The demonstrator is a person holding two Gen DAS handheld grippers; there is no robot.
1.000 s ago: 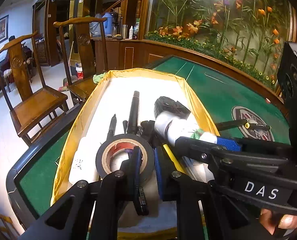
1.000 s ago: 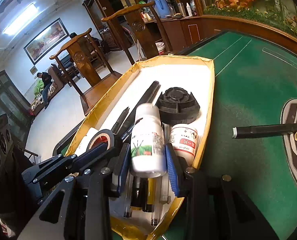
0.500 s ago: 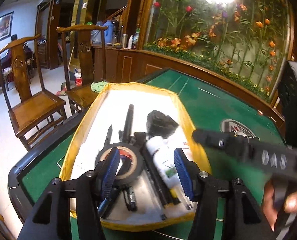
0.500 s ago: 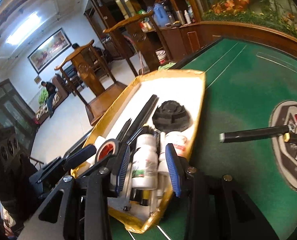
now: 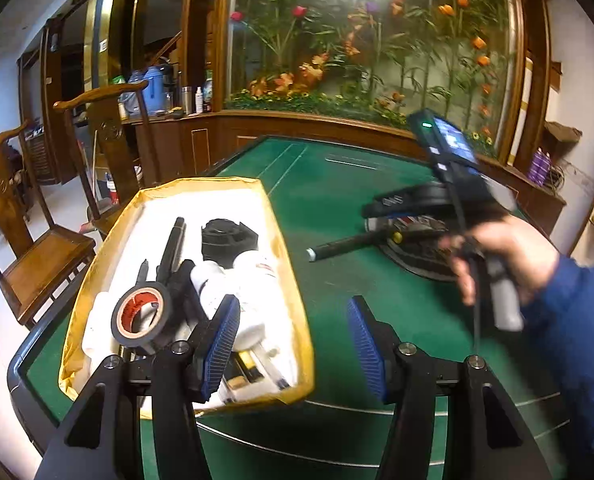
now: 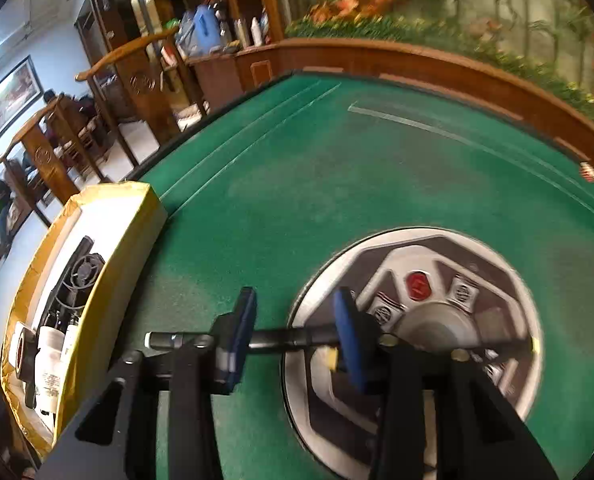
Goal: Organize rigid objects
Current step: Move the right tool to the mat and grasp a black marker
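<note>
Green table (image 6: 337,168); open right hand-held gripper (image 6: 293,336) straddling pen (image 6: 289,336)

Occlusion and blur check

Right gripper (image 5: 437,204) motion-blurred at 3 o'clock; black rod (image 6: 289,336) partly hidden behind finger pads (image 6: 347,340); yellow box (image 6: 109,280) cut off at 8 o'clock.

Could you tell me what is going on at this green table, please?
A person is sorting loose items into the yellow box. The right tongs are open, straddling a black pen lying across the table's centre console. The left tongs hang open and empty near the box, which holds a tape roll and white bottles.
</note>
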